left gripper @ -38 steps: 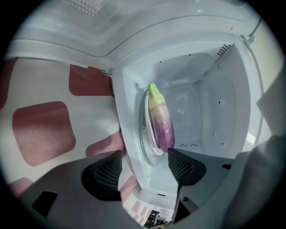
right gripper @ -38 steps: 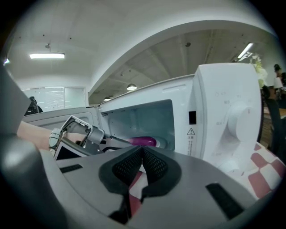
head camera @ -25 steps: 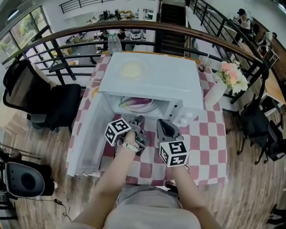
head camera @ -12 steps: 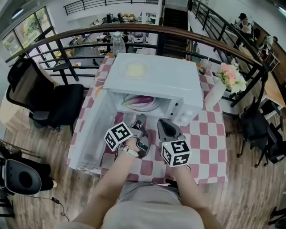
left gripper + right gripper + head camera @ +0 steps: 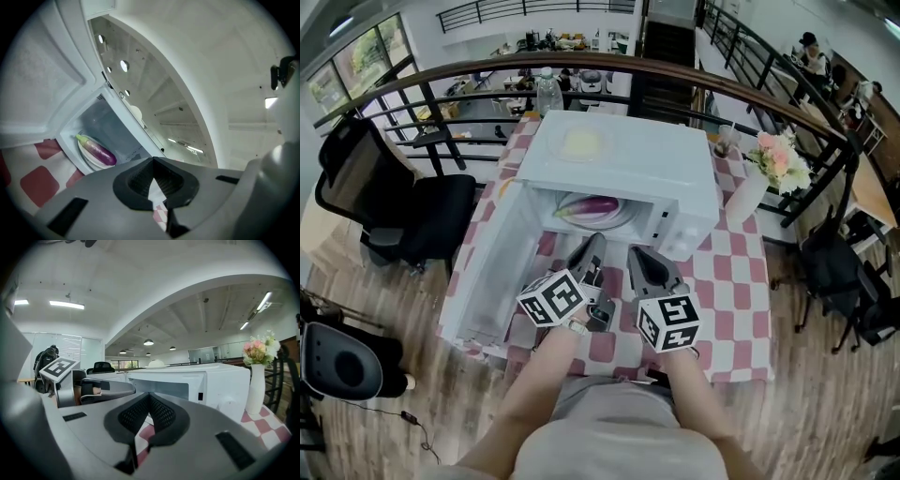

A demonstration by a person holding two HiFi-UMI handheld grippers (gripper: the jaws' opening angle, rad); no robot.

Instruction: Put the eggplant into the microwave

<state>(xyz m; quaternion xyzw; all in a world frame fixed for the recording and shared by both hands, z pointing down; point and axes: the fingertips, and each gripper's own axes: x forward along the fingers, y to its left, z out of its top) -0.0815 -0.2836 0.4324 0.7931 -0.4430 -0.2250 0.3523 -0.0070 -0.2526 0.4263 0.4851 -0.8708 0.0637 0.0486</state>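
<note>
I see the eggplant (image 5: 598, 205) lying on a plate (image 5: 623, 223) inside the open microwave (image 5: 628, 159). My left claw (image 5: 589, 251) and right claw (image 5: 639, 258) hover outside, both pinched closed and empty.

Grey, marker-cubed left gripper (image 5: 593, 244), right gripper (image 5: 636, 255) — clothes (image 5: 619, 441) perhaps beige

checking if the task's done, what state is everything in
microwave door: open
eggplant: lying on the plate inside the microwave
left gripper: shut, empty
right gripper: shut, empty
vase: upright, flowers in it
</note>
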